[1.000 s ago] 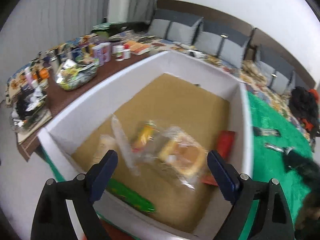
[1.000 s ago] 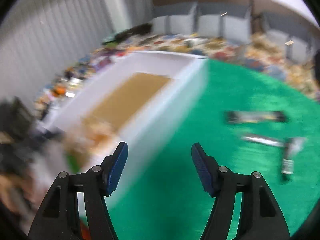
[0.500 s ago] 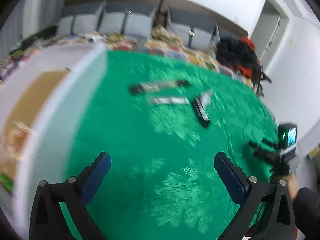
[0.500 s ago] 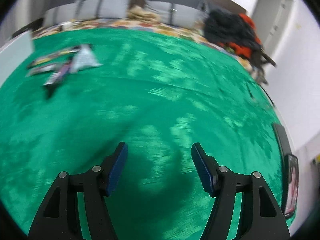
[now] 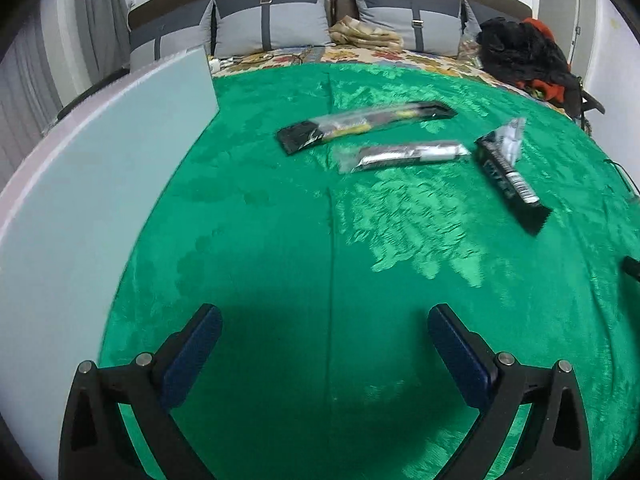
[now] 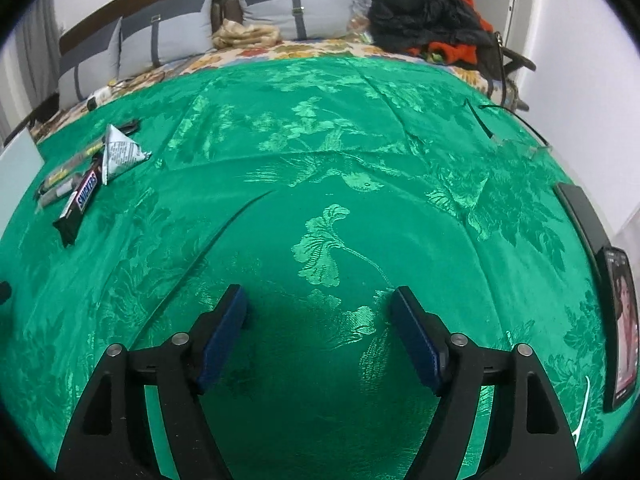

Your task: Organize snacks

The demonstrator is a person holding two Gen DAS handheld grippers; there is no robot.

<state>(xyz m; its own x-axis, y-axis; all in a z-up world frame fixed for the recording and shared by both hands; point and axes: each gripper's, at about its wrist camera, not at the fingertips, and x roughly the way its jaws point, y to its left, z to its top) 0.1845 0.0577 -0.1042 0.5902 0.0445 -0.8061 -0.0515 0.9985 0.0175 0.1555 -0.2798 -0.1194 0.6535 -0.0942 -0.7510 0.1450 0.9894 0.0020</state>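
Several snacks lie on the green cloth (image 5: 280, 240): a long black-and-yellow packet (image 5: 360, 125), a silver-wrapped bar (image 5: 404, 155), a Snickers bar (image 5: 510, 178) and a silver triangular pack (image 5: 509, 139). In the right wrist view the Snickers bar (image 6: 80, 200) and the triangular pack (image 6: 118, 154) lie at far left. My left gripper (image 5: 325, 334) is open and empty, low over the cloth, well short of the snacks. My right gripper (image 6: 318, 314) is open and empty over bare cloth. The white box's wall (image 5: 92, 184) stands at left.
Grey cushions (image 5: 272, 24) and a floral sheet line the far edge. A black and red clothes pile (image 6: 428, 16) sits at back right. A phone (image 6: 622, 320) lies at the cloth's right edge, a cable (image 6: 484, 120) near it.
Both grippers have swung right, away from the white box and its snacks, and now face the green cloth. The loose snacks have come closer in the left view. Both stay open.
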